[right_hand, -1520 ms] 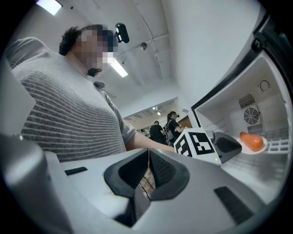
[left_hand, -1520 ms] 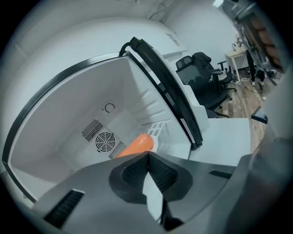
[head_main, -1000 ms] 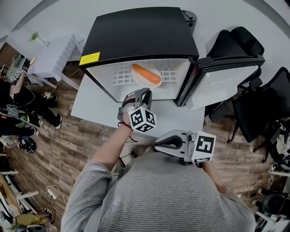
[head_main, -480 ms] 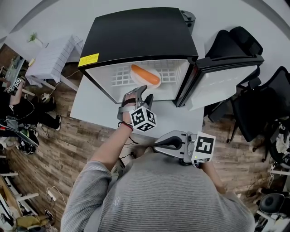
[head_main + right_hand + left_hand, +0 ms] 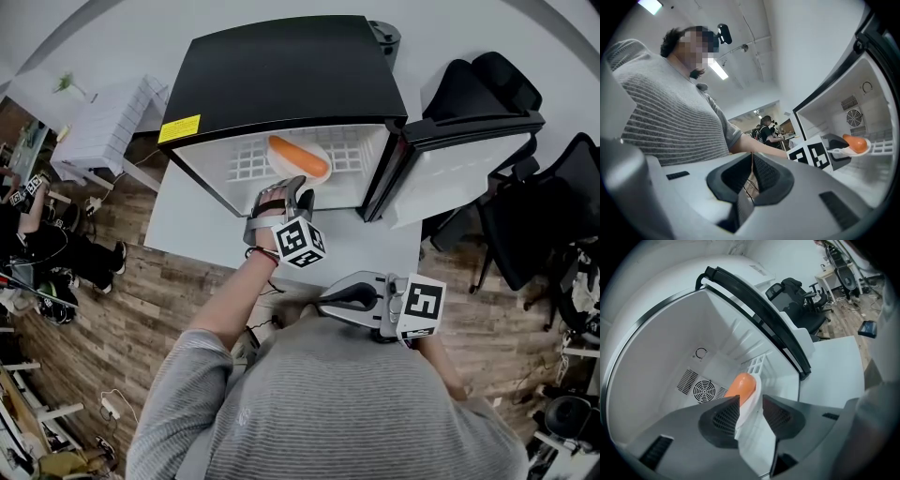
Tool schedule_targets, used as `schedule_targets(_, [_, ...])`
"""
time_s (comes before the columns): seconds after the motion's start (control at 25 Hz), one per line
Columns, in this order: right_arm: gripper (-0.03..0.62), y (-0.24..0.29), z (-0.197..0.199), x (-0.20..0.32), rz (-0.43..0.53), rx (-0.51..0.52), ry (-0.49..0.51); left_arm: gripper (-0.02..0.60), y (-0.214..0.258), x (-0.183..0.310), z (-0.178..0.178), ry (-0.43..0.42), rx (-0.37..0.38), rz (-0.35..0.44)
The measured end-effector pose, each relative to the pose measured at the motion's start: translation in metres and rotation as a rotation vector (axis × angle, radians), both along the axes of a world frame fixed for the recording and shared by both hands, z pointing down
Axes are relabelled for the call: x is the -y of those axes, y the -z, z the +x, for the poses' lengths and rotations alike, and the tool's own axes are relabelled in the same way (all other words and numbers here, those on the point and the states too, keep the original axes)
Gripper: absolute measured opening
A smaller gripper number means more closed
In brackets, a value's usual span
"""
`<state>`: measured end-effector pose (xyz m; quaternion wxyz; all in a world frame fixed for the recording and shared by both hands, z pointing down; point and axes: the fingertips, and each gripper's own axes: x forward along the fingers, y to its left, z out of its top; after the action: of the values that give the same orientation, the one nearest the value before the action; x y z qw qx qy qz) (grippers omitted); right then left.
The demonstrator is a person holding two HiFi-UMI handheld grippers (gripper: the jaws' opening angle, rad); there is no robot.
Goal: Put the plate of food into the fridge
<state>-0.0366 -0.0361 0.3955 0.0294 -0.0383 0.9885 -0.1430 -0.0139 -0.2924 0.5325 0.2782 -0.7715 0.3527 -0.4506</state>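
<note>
Plate (image 5: 751, 405): its near rim stands between the jaws of the left gripper (image 5: 298, 190). Left gripper view: jaws apart, rim lying against the left-hand pad, a clear gap to the right-hand pad. No squeeze on it. The jaws have just been narrowing, with the rim between them all the while.

Orange food (image 5: 740, 386), long and rounded, lies on the plate just past the jaw tips.

Plate sits inside the fridge (image 5: 281, 66), toward the front of the white wire shelf (image 5: 246, 159). It looks to be resting there on its own weight, though the contact underneath is not visible. Fan vent (image 5: 704, 391) on the back wall is well behind it.

Fridge door (image 5: 450, 178) hangs open to the right. The fridge stands on a white table (image 5: 187, 220).

Right gripper (image 5: 752, 159): jaws pressed together, nothing in them, held low near the person's body and well back from the fridge. Idle.

Step in hand, as I judge it: the let-go at the end of placing. The plate is in and the grip is off, but the gripper is not yet clear.

Next move calls for:
- spreading the jaws enough that neither pad rides the rim;
- drawing the left gripper straight back along its own line, so the rim is not hooked and the plate dragged off the shelf edge;
- probably the door afterwards, and the free right gripper is the nearer to it.
</note>
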Motion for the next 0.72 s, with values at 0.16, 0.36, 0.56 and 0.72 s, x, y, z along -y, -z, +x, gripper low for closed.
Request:
schedule_targets(0.16, [0.015, -0.001, 0.001, 0.003, -0.005, 0.000, -0.007, 0.160, -0.006, 0.003, 0.001, -0.007, 0.033, -0.008])
schedule_targets(0.36, [0.015, -0.002, 0.001, 0.006, -0.008, 0.000, -0.011, 0.135, -0.011, 0.007, 0.001, -0.014, 0.066, -0.005])
schedule_targets(0.56, [0.015, -0.002, 0.001, 0.009, -0.009, 0.003, -0.014, 0.126, -0.016, 0.010, 0.003, -0.015, 0.099, -0.007])
schedule_targets(0.72, [0.015, -0.004, 0.003, 0.011, -0.014, 0.001, -0.020, 0.060, -0.017, 0.012, 0.003, -0.010, 0.121, 0.007])
